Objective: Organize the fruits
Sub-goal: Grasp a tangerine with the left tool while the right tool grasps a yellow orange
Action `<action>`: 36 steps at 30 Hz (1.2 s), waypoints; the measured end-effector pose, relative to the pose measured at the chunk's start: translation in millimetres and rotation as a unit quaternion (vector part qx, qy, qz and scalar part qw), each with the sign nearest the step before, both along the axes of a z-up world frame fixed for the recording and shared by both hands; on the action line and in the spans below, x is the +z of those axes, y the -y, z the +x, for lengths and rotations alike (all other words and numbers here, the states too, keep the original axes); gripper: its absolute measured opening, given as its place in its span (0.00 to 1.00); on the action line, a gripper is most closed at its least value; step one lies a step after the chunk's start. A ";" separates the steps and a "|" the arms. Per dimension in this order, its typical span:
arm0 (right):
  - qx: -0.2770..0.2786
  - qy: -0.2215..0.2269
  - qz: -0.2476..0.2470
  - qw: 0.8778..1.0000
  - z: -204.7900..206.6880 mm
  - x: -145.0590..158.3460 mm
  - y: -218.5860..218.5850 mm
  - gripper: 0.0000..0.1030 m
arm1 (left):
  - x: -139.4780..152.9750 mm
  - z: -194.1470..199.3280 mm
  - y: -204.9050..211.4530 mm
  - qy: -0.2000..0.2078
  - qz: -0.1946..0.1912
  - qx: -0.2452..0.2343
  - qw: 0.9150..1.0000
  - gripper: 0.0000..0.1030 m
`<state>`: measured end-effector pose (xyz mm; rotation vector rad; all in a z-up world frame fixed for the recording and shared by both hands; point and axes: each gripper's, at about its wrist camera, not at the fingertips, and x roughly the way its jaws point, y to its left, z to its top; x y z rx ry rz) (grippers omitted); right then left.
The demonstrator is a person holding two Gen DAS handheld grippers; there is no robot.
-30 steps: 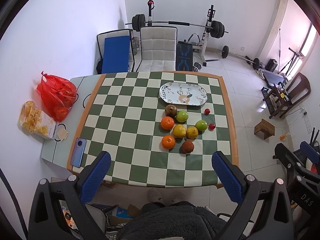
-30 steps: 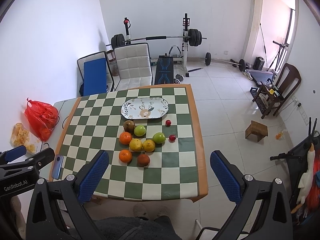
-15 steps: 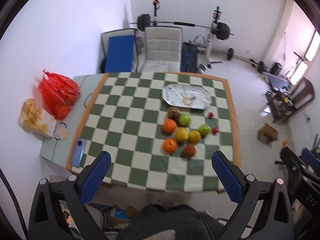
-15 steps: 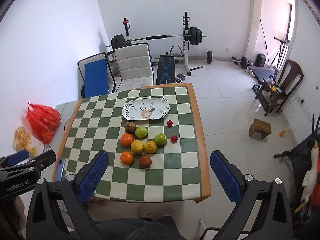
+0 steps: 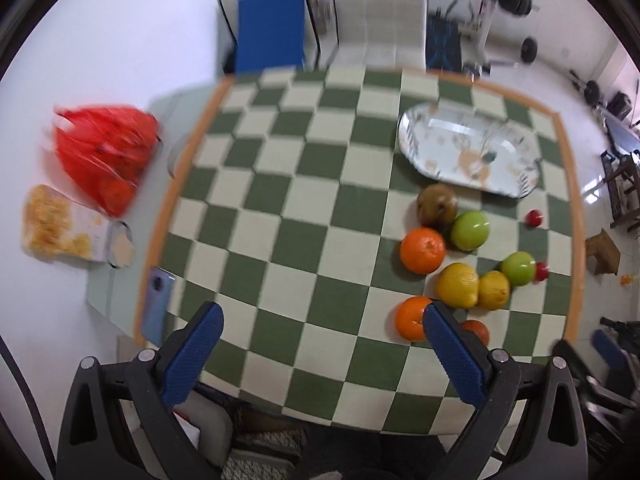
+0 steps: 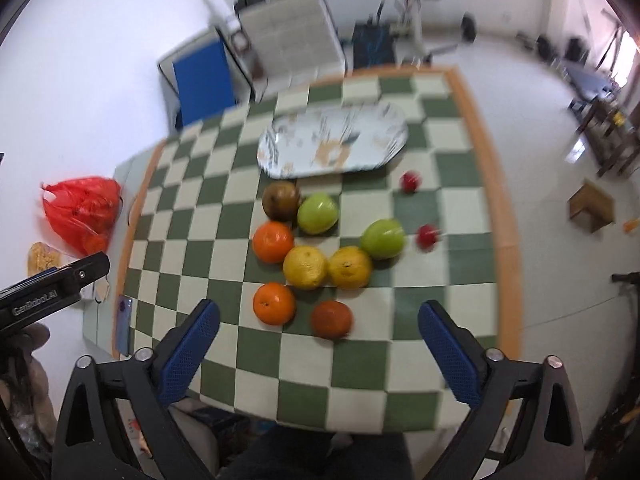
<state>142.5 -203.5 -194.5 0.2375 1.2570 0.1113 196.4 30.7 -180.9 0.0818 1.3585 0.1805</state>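
A cluster of fruit lies on the green-and-white checkered table [image 6: 224,256]: a brown pear [image 6: 281,201], two green apples [image 6: 318,213] [image 6: 383,239], two oranges [image 6: 273,242] [image 6: 275,304], two yellow lemons [image 6: 305,267] [image 6: 350,267], a dark red-orange fruit [image 6: 332,319] and two small red fruits [image 6: 410,182] [image 6: 427,236]. An empty patterned oval plate [image 6: 332,142] lies behind them. My right gripper [image 6: 319,354] is open above the near table edge, facing the fruit. My left gripper [image 5: 322,356] is open and empty, left of the fruit [image 5: 423,250]; the plate [image 5: 468,152] shows at the right.
A red plastic bag [image 5: 104,152], a snack bag [image 5: 60,228] and a blue phone [image 5: 157,304] lie at the table's left side. Chairs [image 5: 268,32] and a barbell rack stand behind the table. A small wooden stool [image 6: 591,207] stands on the floor at the right.
Both grippers have moved down and forward toward the table, so the fruit looks much larger. Both stay open. The fruit and plate have not moved.
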 end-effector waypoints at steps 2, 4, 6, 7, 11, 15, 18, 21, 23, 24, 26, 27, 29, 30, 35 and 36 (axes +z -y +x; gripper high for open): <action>0.004 -0.033 -0.001 0.999 32.5 -45.5 -14.3 0.94 | -22.7 19.5 -4.5 -0.024 -0.011 0.000 1.000 0.96; 0.010 -0.063 -0.008 0.998 61.0 -85.8 -28.1 0.85 | -50.3 41.4 -9.8 -0.057 -0.026 -0.002 0.998 0.94; 0.014 -0.090 -0.011 0.996 78.3 -114.1 -37.8 0.79 | -72.4 58.3 -13.8 -0.085 -0.047 -0.009 0.995 0.92; 0.017 -0.099 -0.012 0.995 83.5 -122.9 -41.3 0.75 | -81.0 64.6 -13.7 -0.096 -0.051 -0.014 0.994 0.92; 0.046 -0.147 -0.015 0.988 101.8 -163.0 -63.8 0.73 | -110.9 87.6 -11.7 -0.137 -0.063 -0.038 0.988 0.92; 0.094 -0.156 -0.054 0.982 111.1 -180.9 -93.6 0.73 | -134.8 106.5 -5.3 -0.178 -0.102 -0.052 0.977 0.92; 0.108 -0.180 -0.070 0.975 115.7 -190.3 -107.8 0.73 | -146.4 116.8 -0.2 -0.199 -0.125 -0.055 0.970 0.90; 0.110 -0.179 -0.077 0.975 114.0 -191.5 -112.1 0.73 | -159.6 126.3 10.6 -0.216 -0.145 -0.067 0.963 0.90; 0.105 -0.178 -0.072 0.976 114.0 -192.2 -112.1 0.73 | -168.2 129.4 19.1 -0.229 -0.156 -0.078 0.958 0.90; 0.104 -0.178 -0.065 0.976 113.4 -192.7 -112.0 0.71 | -171.5 130.4 22.1 -0.235 -0.159 -0.083 0.955 0.90; 0.095 -0.179 -0.050 0.978 111.6 -192.9 -110.4 0.64 | -178.0 130.8 29.1 -0.246 -0.166 -0.092 0.950 0.90; 0.090 -0.183 -0.042 0.978 110.1 -192.9 -107.8 0.64 | -183.0 131.3 33.5 -0.255 -0.170 -0.097 0.947 0.90; 0.064 -0.191 -0.011 0.979 105.7 -191.6 -97.8 0.64 | -188.7 131.9 39.8 -0.264 -0.173 -0.104 0.943 0.90; 0.052 -0.193 0.004 0.980 102.7 -192.3 -93.2 0.64 | -192.2 131.7 42.7 -0.269 -0.172 -0.108 0.941 0.90; 0.006 -0.200 0.046 0.979 95.4 -192.6 -76.8 0.64 | -210.5 128.9 59.2 -0.284 -0.152 -0.134 0.937 0.89; 0.000 -0.201 0.050 0.978 96.0 -193.1 -74.9 0.64 | -211.1 128.0 60.2 -0.284 -0.151 -0.138 0.937 0.84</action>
